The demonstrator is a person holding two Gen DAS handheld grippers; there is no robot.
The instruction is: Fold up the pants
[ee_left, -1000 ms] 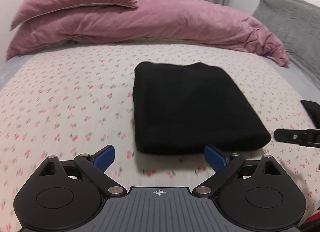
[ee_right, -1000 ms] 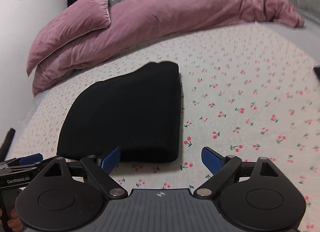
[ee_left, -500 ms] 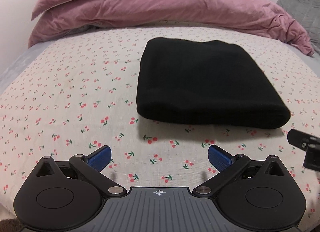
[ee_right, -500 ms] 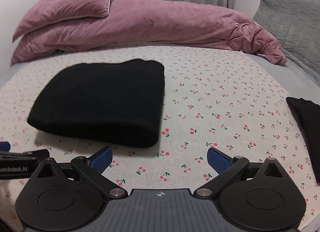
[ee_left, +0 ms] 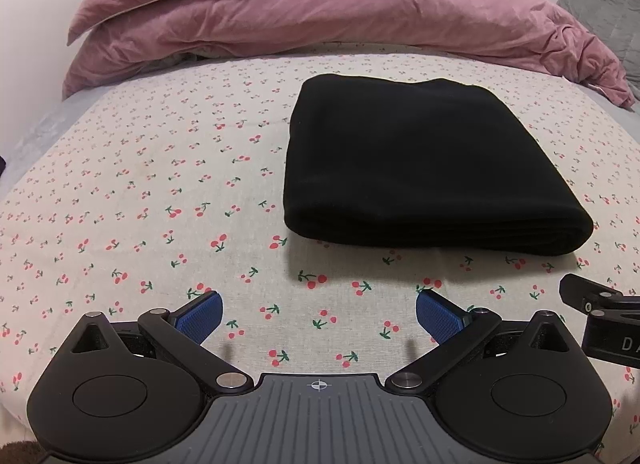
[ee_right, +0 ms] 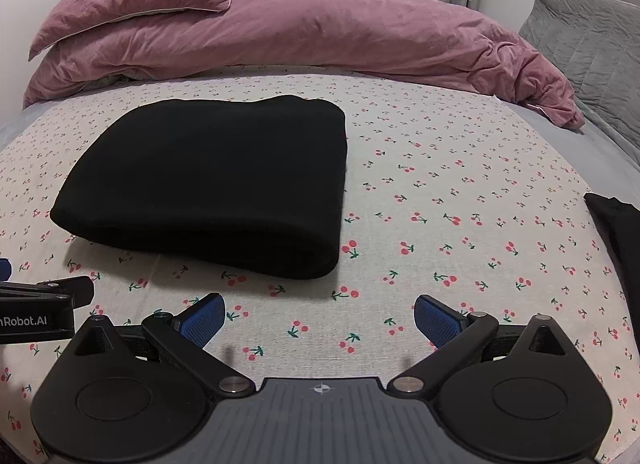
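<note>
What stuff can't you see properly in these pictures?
- The dark cloth at the right edge of the right wrist view: cut off by the frame, so what it is can't be told.
- The folded black pants: too dark to count the layers in either view.
- The right gripper in the left wrist view: only its tip shows, the rest is off the edge.
- The pink duvet hides the head of the bed.

Both grippers pull back from folded black pants (ee_left: 424,167). Second ago, left gripper (ee_left: 318,316) had blue tips at pants' near edge; now strip of cherry-print sheet (ee_left: 160,191) shows between. Right gripper (ee_right: 319,320) same story, tips off fold, and its view has levelled out from tilt. Right jaws just been opening a touch wider, nothing between them.
</note>
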